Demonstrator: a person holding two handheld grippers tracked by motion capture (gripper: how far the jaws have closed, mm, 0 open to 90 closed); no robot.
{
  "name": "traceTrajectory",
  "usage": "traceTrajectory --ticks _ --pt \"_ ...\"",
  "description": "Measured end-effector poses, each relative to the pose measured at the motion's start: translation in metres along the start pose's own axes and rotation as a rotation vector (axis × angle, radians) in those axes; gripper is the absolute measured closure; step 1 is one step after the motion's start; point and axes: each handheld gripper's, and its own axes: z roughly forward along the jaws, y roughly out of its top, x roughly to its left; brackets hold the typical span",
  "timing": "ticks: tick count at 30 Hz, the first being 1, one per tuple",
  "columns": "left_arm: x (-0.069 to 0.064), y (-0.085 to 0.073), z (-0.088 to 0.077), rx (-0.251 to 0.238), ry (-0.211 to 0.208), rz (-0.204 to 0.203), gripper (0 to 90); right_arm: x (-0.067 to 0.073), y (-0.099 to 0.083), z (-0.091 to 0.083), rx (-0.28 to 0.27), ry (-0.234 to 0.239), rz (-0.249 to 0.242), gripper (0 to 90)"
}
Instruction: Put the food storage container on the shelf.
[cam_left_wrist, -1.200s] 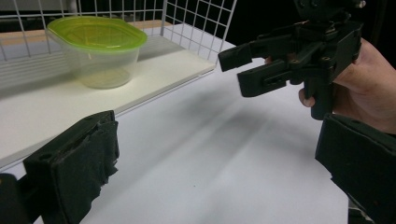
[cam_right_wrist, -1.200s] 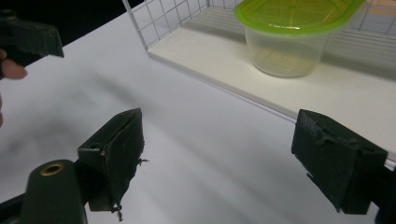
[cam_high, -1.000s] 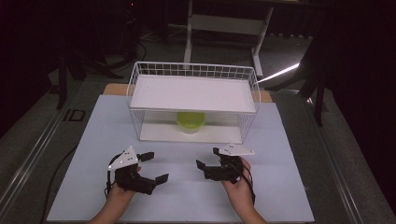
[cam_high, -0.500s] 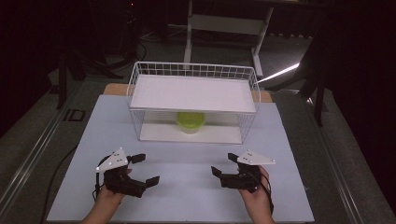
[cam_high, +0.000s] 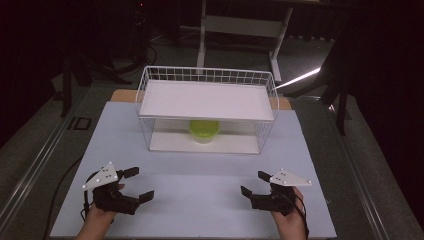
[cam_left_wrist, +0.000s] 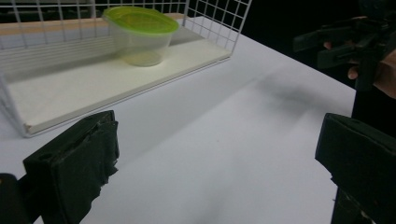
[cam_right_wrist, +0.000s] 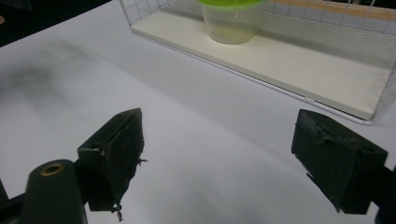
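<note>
1. A clear plastic container (cam_high: 204, 131) with a lime-green lid (cam_left_wrist: 140, 19) stands upright, closed.
2. It sits on the lower white shelf (cam_high: 165, 142) of a white wire rack (cam_high: 147, 80), near the middle, under the upper shelf.
3. Its walls taper downward; it looks empty.

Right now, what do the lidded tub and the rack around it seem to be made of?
The tub looks like thin translucent plastic, since the shelf shows through its cloudy wall; its lime lid seems glossy opaque plastic. The rack appears to be white-coated metal wire in a fine grid, holding matte white shelf boards.
</note>
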Motion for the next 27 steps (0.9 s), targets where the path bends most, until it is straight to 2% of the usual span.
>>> traceTrajectory --ticks 1,5,8,11,15,21,27 --pt "0.001 -0.002 0.000 -0.004 0.004 0.003 0.4 -0.001 -0.001 -0.001 -0.006 -0.003 0.009 16.8" --pt "-0.001 -0.009 0.005 0.044 -0.002 0.043 0.4 -0.007 -0.007 -0.002 -0.014 -0.018 0.026 16.8" --pt "-0.001 -0.011 0.007 0.037 -0.017 0.029 0.4 -0.011 -0.010 -0.001 -0.009 -0.033 0.013 16.8" --pt "0.002 -0.013 0.007 0.024 -0.014 0.010 0.4 -0.014 -0.015 0.001 -0.006 -0.035 0.023 16.8" --pt "0.006 -0.013 0.005 0.004 0.007 -0.001 0.4 -0.014 -0.018 0.003 0.004 -0.040 0.025 16.8" --pt "0.008 -0.013 0.001 -0.008 0.029 -0.008 0.4 -0.015 -0.018 0.005 0.006 -0.066 -0.003 16.8" --pt "0.009 -0.013 -0.001 -0.020 0.025 -0.019 0.5 -0.012 -0.019 0.011 0.018 -0.047 -0.002 16.8"
